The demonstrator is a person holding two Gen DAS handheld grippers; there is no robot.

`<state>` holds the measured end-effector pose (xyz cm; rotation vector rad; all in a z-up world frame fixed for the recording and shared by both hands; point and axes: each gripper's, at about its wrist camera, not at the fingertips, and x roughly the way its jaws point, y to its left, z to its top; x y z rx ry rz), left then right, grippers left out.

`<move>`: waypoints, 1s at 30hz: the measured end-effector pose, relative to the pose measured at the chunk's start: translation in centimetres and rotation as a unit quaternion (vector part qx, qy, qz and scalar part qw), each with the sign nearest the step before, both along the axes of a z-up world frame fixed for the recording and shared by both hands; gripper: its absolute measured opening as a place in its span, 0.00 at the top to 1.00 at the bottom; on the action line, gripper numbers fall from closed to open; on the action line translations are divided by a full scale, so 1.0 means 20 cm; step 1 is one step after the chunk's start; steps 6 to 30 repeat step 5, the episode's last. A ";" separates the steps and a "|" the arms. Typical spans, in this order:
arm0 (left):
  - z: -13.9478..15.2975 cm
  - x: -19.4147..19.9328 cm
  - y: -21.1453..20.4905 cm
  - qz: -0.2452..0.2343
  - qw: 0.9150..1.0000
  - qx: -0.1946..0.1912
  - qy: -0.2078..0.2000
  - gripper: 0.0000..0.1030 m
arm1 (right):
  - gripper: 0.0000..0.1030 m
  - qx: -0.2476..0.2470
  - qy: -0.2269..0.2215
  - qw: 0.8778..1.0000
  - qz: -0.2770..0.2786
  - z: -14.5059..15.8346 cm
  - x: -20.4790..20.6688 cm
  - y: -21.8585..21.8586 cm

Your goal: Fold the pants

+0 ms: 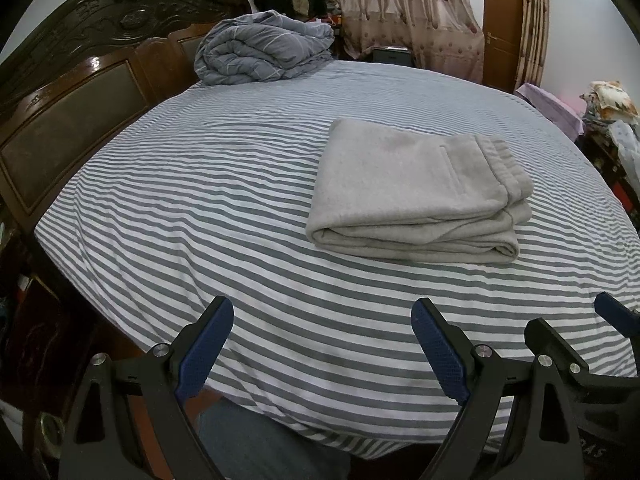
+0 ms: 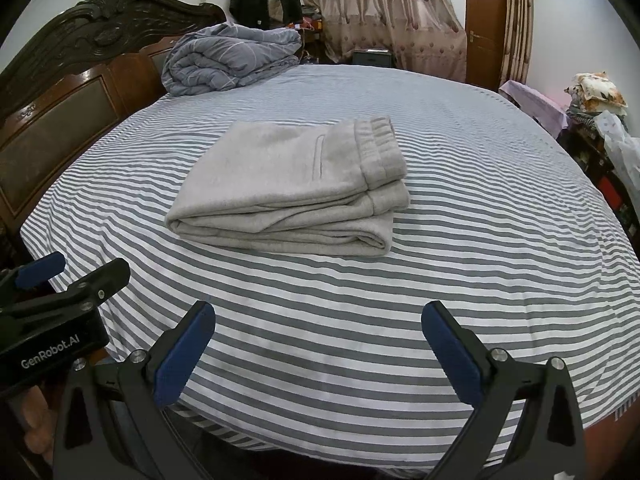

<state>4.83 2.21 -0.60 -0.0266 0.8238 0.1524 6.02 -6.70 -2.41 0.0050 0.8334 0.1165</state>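
Light grey sweatpants (image 1: pixel 412 192) lie folded in a thick rectangular stack on the striped bed (image 1: pixel 200 208), waistband on the right side; they also show in the right wrist view (image 2: pixel 288 188). My left gripper (image 1: pixel 322 344) is open and empty, held back over the bed's near edge, well short of the pants. My right gripper (image 2: pixel 318 344) is open and empty, likewise near the front edge. The right gripper shows at the right of the left wrist view (image 1: pixel 576 340), and the left gripper at the left of the right wrist view (image 2: pixel 76 276).
A rolled grey quilt (image 1: pixel 264 48) lies at the far head end by the dark wooden headboard (image 1: pixel 72 92). Curtains (image 1: pixel 404 12) and a door (image 1: pixel 502 28) stand behind the bed. Cluttered shelves (image 2: pixel 600 120) stand at the right.
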 end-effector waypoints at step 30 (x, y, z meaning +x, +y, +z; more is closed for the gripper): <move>0.00 0.00 0.00 -0.006 1.000 0.004 -0.003 0.12 | 0.01 0.002 0.001 1.000 0.000 0.00 0.00 0.00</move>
